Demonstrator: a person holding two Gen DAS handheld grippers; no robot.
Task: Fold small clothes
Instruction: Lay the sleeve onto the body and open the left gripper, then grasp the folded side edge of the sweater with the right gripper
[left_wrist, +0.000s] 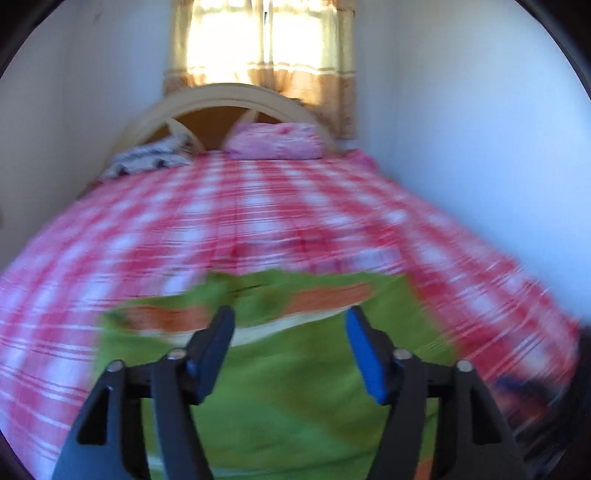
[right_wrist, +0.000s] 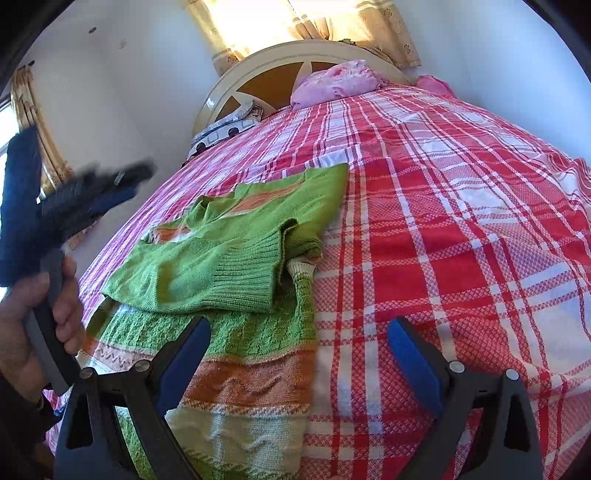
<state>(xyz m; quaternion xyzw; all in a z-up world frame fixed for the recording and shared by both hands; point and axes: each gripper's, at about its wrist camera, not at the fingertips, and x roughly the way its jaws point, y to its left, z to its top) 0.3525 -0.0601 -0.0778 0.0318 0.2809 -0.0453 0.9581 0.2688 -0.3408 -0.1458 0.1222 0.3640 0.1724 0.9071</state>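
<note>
right fingers (right_wrist: 297, 334) wide — empty | left fingers (left_wrist: 290, 325) wide | green sweater (right_wrist: 229, 258) beneath both

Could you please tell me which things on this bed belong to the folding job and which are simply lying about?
Part of the job:
- green and orange knitted sweater
- left gripper, open
- right gripper, open

Lying about:
- pink crumpled pillow
- grey patterned pillow
- red and white checked bedspread

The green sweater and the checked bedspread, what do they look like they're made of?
Sweater: knitted yarn, probably wool or acrylic, matte; ribbed hem and cable-like stitches show. Bedspread: woven cloth, likely cotton, matte; a fine textured weave shows in the red and white checks.
</note>
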